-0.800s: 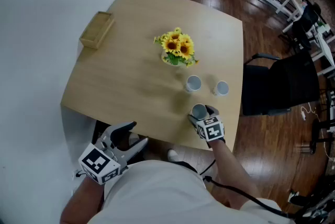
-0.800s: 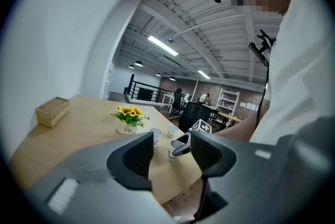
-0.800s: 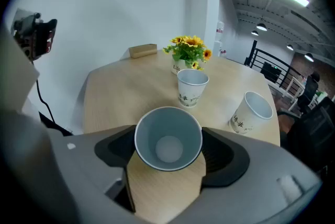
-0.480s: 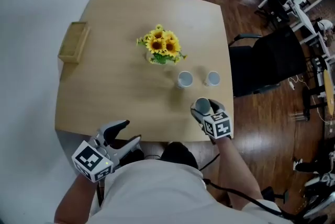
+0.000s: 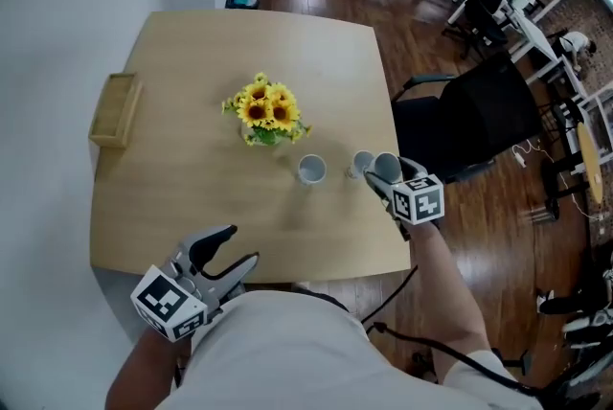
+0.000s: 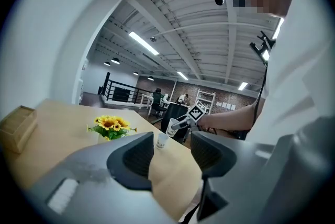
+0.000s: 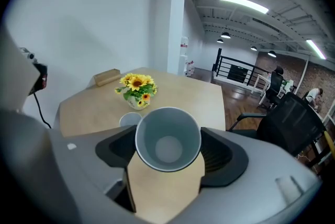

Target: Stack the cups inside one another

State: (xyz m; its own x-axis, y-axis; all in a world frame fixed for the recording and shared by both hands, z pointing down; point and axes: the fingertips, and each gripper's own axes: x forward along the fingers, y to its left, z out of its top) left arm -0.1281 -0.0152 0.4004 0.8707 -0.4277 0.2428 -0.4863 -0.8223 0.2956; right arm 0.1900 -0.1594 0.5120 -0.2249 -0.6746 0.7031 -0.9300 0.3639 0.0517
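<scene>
Three pale grey cups are in play. One cup (image 5: 310, 170) stands on the wooden table (image 5: 172, 178) in front of the sunflowers. A second cup (image 5: 361, 164) stands to its right. My right gripper (image 5: 391, 180) is shut on the third cup (image 5: 386, 168), which it holds in the air right beside the second one. In the right gripper view the held cup (image 7: 167, 138) faces the camera mouth-first between the jaws, with a standing cup (image 7: 129, 120) behind it. My left gripper (image 5: 241, 243) hangs open and empty off the table's near edge.
A vase of sunflowers (image 5: 263, 111) stands mid-table and a wooden box (image 5: 113, 110) lies at the left edge. A black chair (image 5: 460, 125) sits by the table's right side. The wall runs along the left.
My right gripper has carried its cup from near the table's front edge up and away, to beside the right-hand standing cup. The left gripper has stayed put, open.
</scene>
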